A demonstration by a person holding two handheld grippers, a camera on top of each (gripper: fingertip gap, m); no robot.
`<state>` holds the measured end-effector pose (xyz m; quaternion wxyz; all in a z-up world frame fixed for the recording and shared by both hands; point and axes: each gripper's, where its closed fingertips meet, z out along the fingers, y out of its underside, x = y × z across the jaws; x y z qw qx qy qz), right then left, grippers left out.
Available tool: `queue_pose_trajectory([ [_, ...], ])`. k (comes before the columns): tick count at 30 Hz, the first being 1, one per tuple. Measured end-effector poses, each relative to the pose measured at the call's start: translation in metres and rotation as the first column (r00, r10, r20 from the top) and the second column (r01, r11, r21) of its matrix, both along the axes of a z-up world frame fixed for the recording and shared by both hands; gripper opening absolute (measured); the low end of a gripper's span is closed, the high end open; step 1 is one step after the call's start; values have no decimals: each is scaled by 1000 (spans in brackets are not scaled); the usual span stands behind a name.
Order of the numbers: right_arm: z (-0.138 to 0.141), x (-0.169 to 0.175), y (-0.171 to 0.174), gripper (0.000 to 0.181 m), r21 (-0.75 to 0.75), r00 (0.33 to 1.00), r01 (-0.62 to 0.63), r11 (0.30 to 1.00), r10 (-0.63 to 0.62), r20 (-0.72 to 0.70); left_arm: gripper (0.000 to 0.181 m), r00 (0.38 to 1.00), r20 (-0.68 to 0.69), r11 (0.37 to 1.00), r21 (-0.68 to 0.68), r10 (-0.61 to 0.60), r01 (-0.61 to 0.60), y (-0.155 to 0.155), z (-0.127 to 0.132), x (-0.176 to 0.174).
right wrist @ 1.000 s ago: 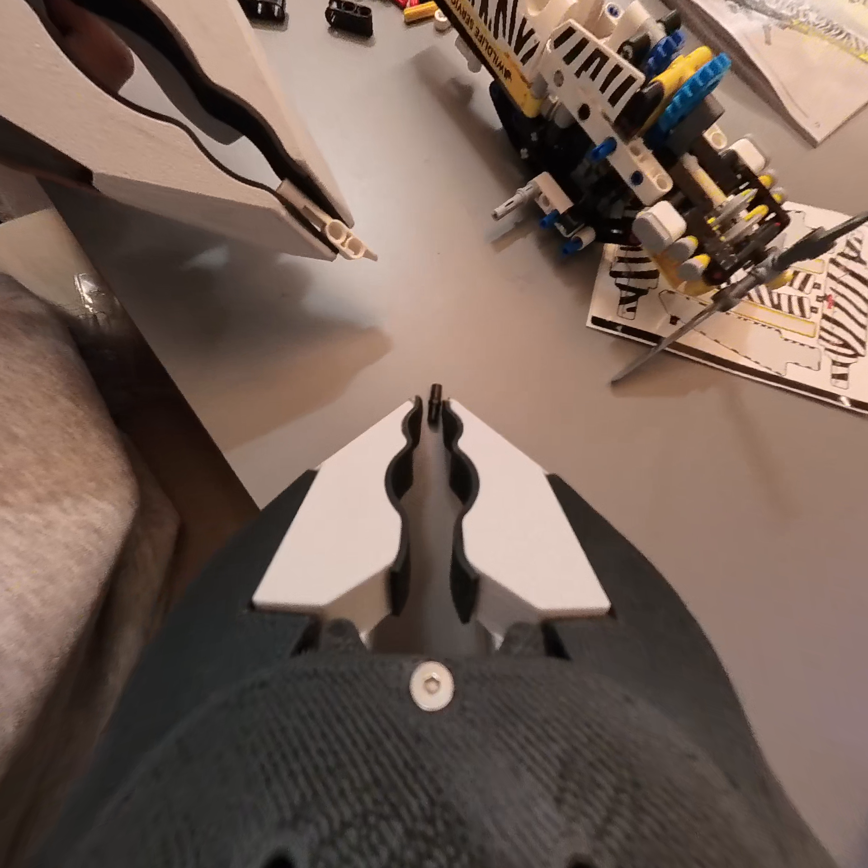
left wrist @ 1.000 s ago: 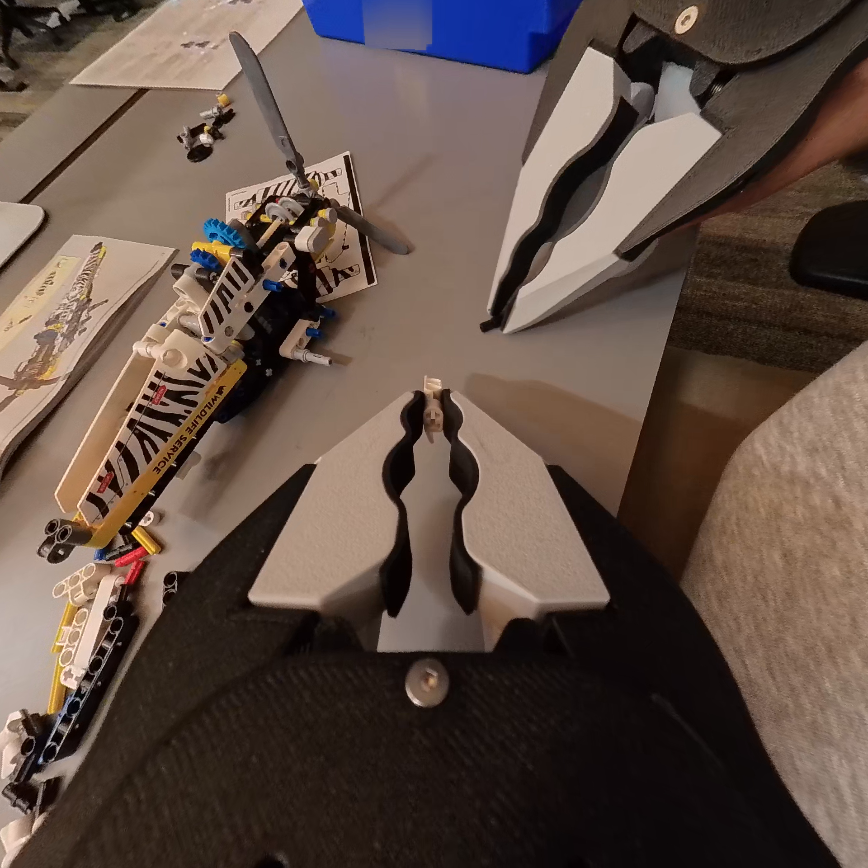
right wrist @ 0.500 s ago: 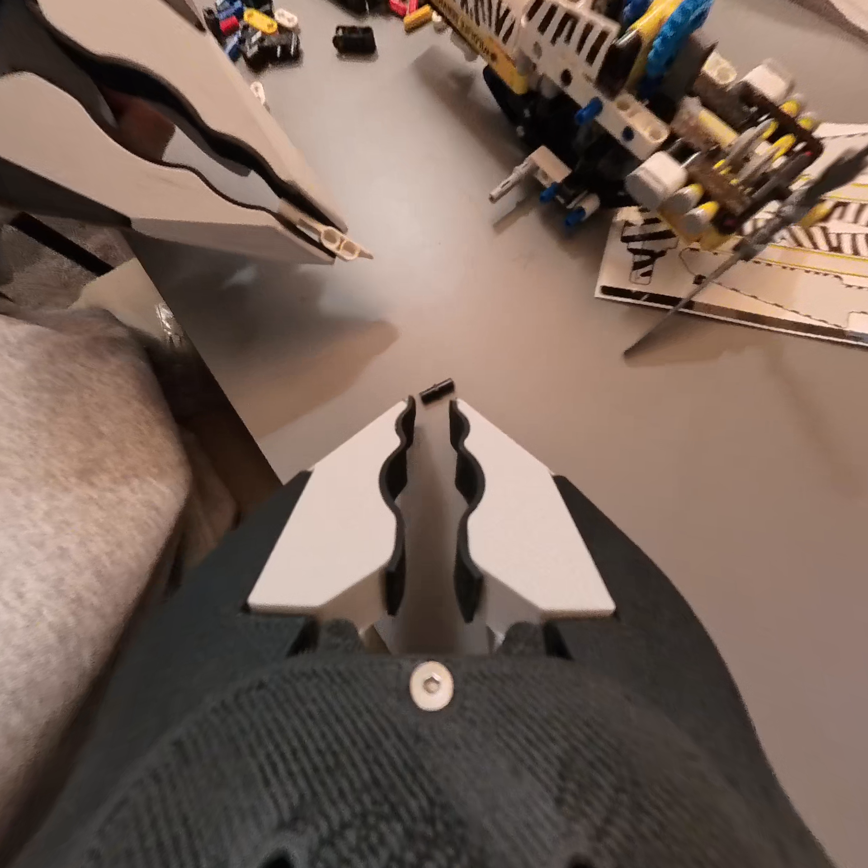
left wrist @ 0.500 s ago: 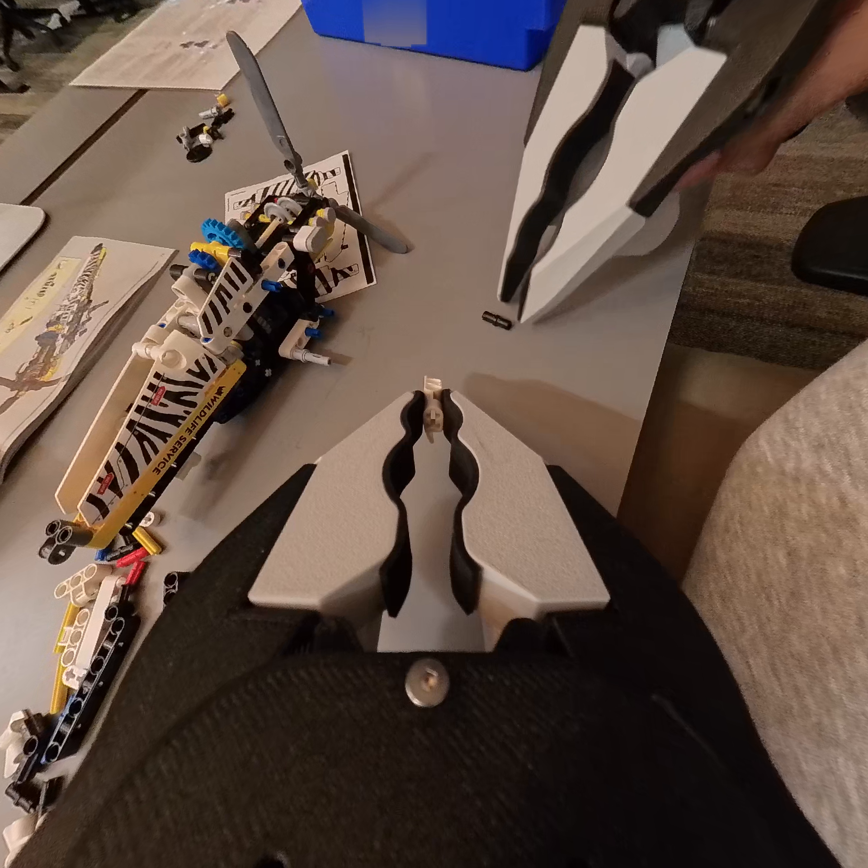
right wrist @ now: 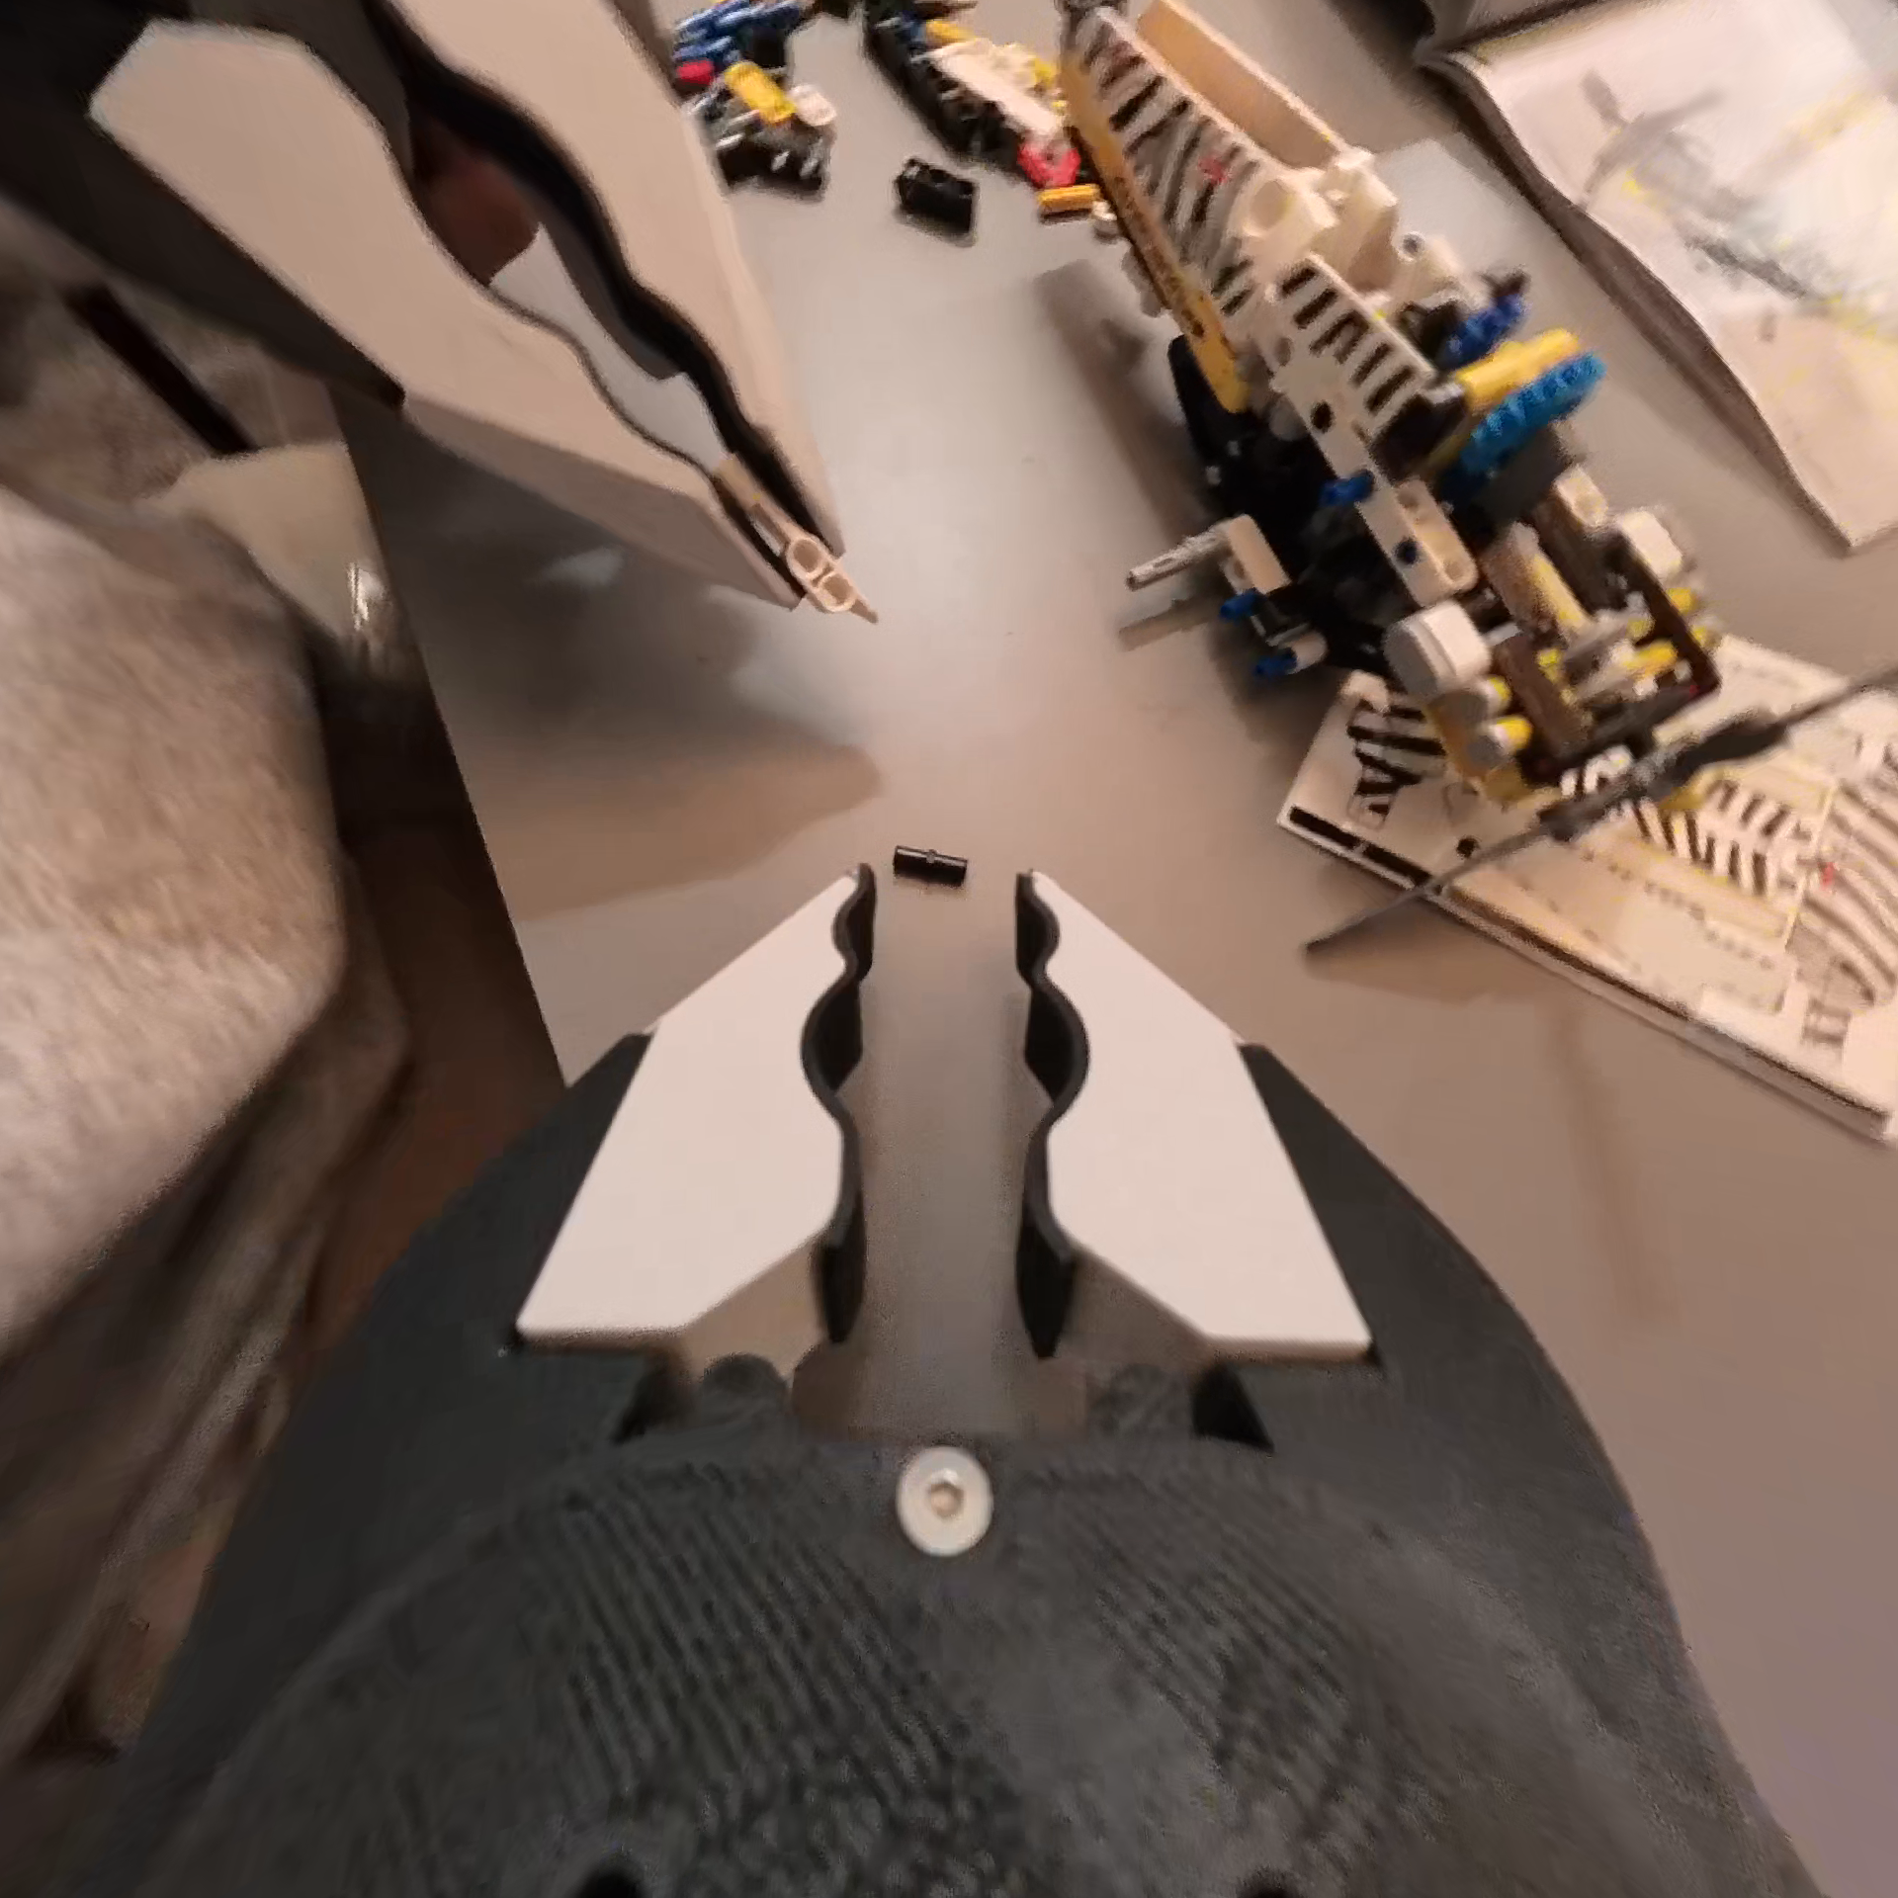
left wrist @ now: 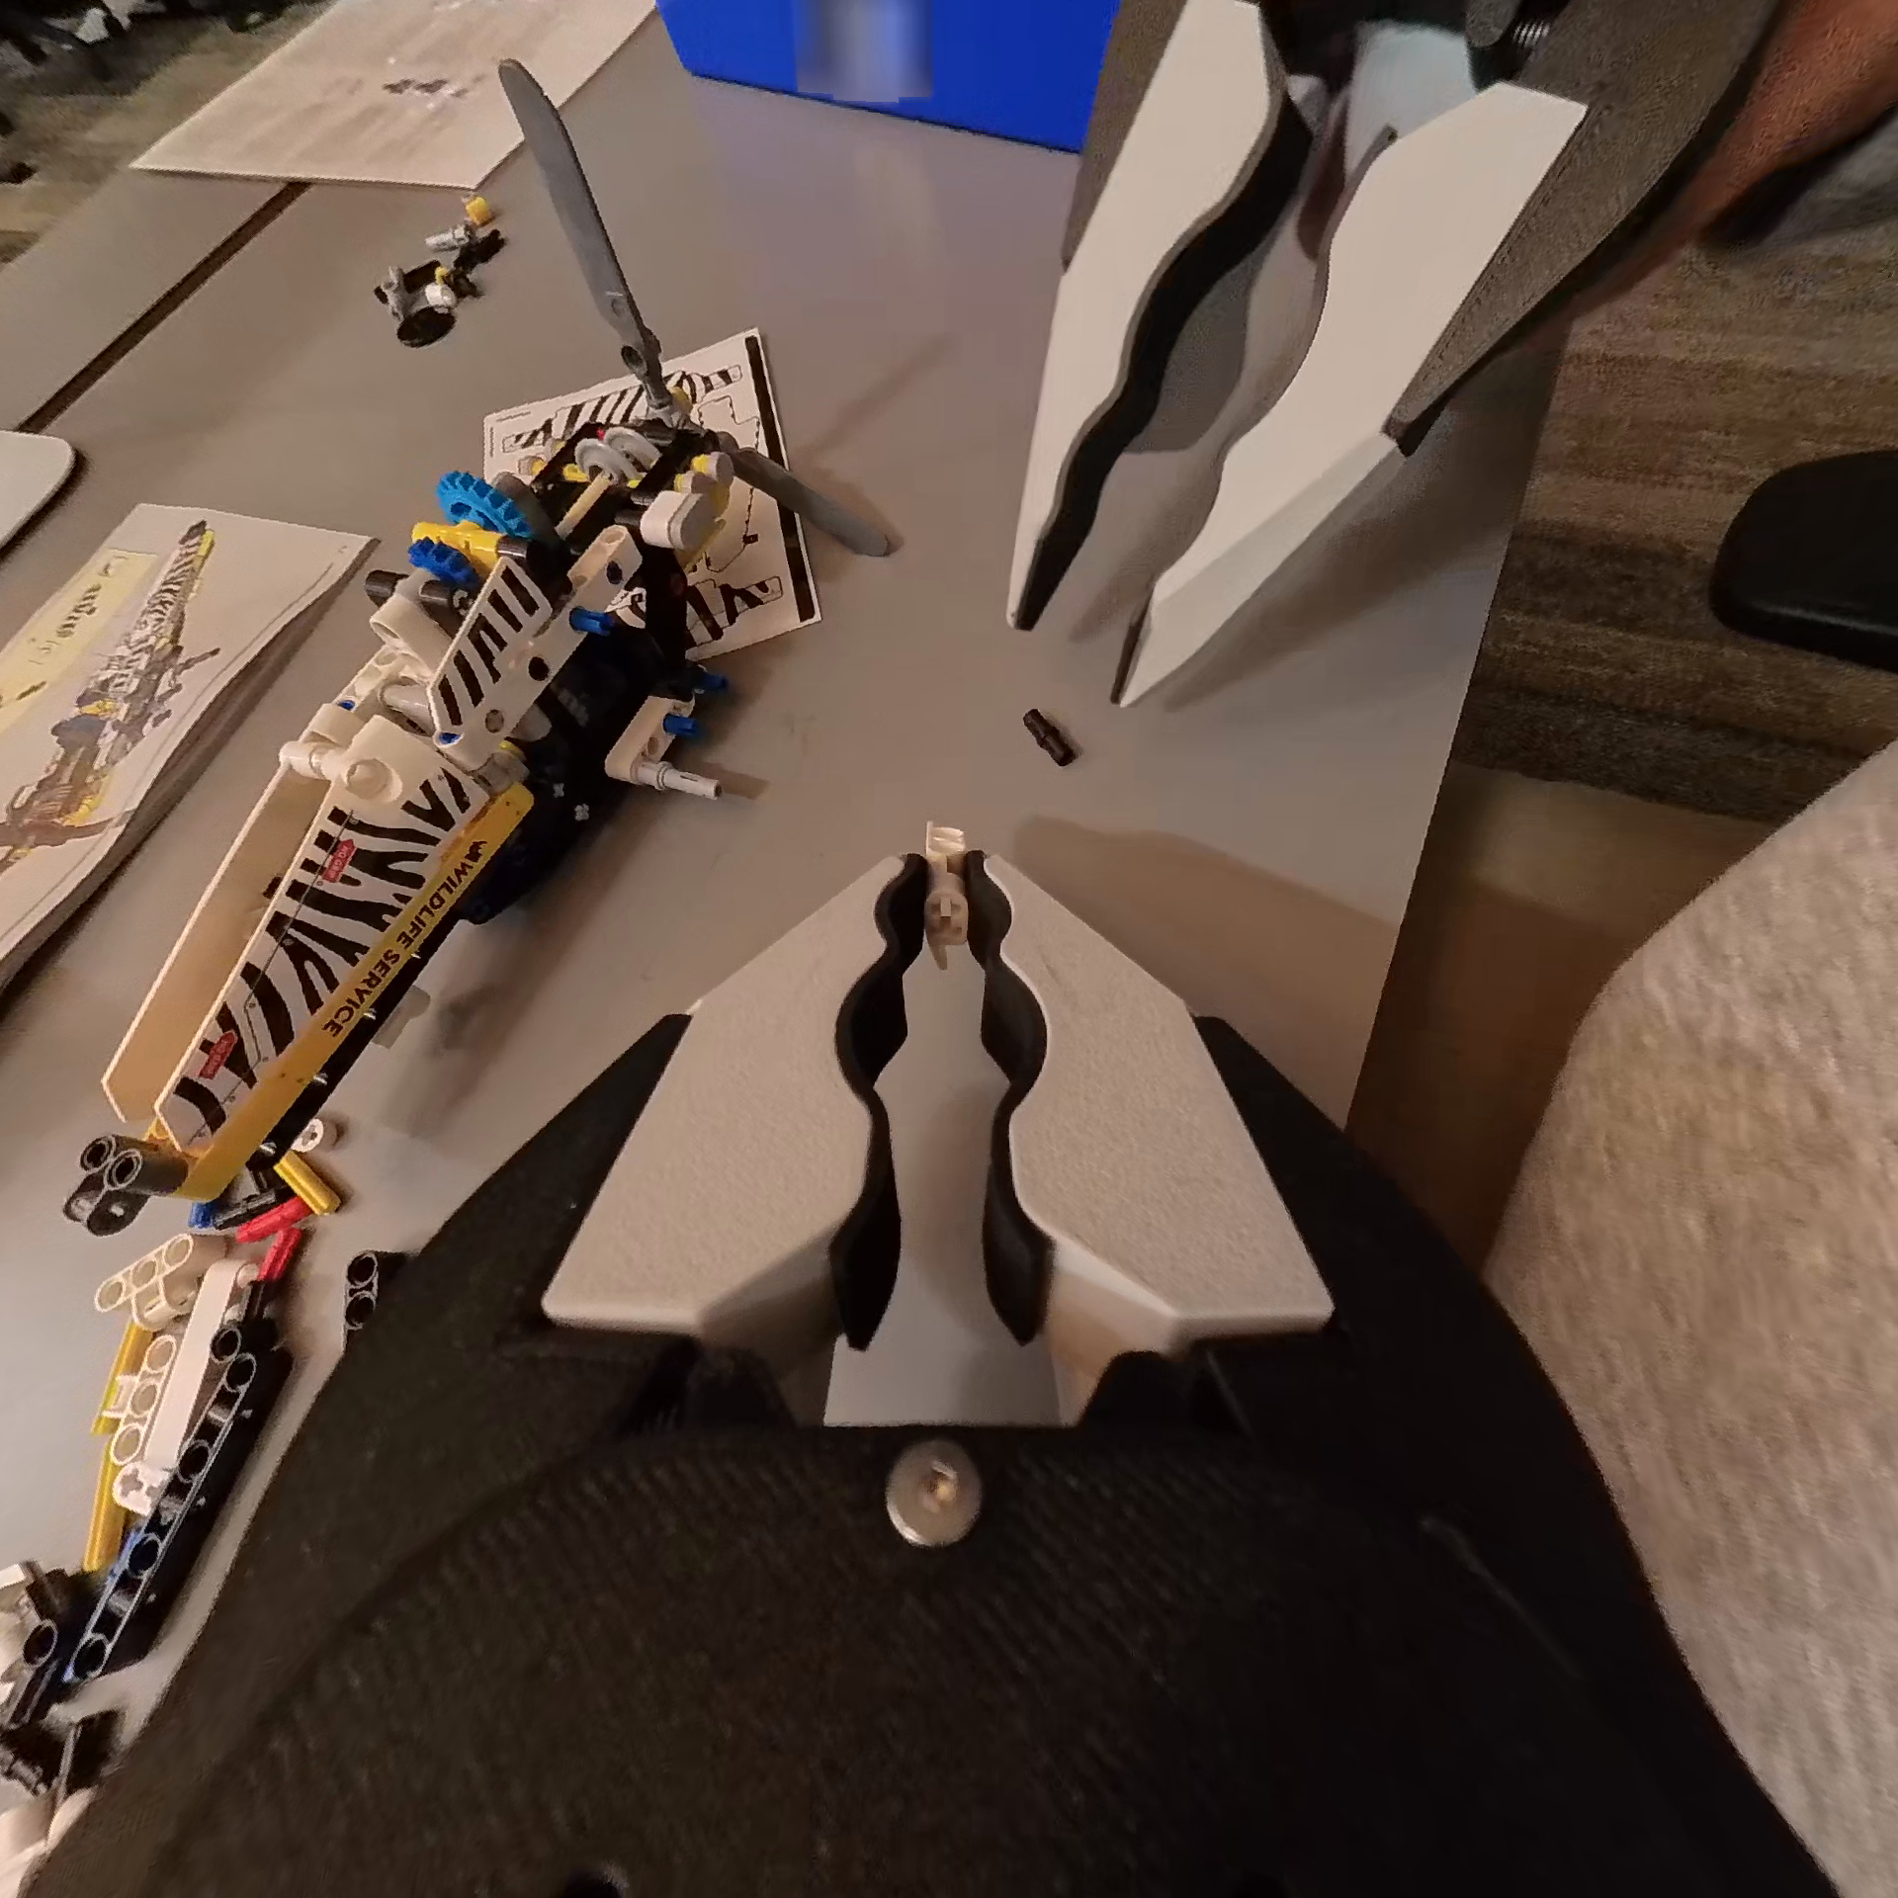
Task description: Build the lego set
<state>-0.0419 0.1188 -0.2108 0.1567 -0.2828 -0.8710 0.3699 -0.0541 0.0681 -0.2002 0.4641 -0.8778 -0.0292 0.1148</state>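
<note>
The left gripper [left wrist: 943, 873] is closed on a small white connector piece [left wrist: 945, 904], which is pinched between its fingertips and protrudes slightly past them. The right gripper [right wrist: 937, 885] stands with its jaws parted and holds nothing; a small black pin [right wrist: 929, 864] lies loose on the grey table [right wrist: 1027, 657] just beyond its fingertips and between them, not touching either. In the left wrist view the same pin sits on the table between the two grippers, just below the right gripper's tips. The partly built model [left wrist: 442, 739], a zebra-striped white, black and yellow body with a blue gear and a grey rotor at one end, lies on its side on the table to the left, well apart from both grippers. Its rotor end rests over a striped sticker sheet [left wrist: 760, 575]. Loose pieces [left wrist: 175, 1366] are piled near the model's tail end at the table edge. An instruction booklet [left wrist: 113, 668] lies open beyond the model, and a blue bin [left wrist: 986, 62] stands at the far edge.
</note>
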Motion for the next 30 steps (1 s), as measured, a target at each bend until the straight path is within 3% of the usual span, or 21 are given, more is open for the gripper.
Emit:
queue_pose_trajectory([
  [4, -5, 2, -8, 25, 123, 953, -294, 948, 301, -39, 8, 1000, 8, 1000, -17, -21, 21, 1, -3, 2],
  [8, -12, -3, -7, 26, 228, 874, -478, 848, 486, 24, 8, 1000, 16, 999, -35, -11, 11, 1, -6, 1],
  [17, -18, -2, -5, 20, 168, 693, -720, 673, 690, 208, 7, 993, 113, 998, -47, -35, 40, 2, -10, 2],
  [21, -18, 2, -11, 8, 141, 650, -759, 636, 725, 228, 7, 990, 137, 995, -78, -44, 55, 2, -15, 4],
  [26, -18, 2, -11, 4, 112, 686, -723, 682, 691, 227, 8, 988, 141, 990, -119, -58, 75, 3, -22, 7],
  [30, -12, -8, -16, 4, 67, 816, -571, 819, 556, 156, 8, 983, 168, 989, -114, -71, 90, 3, -22, 9],
])
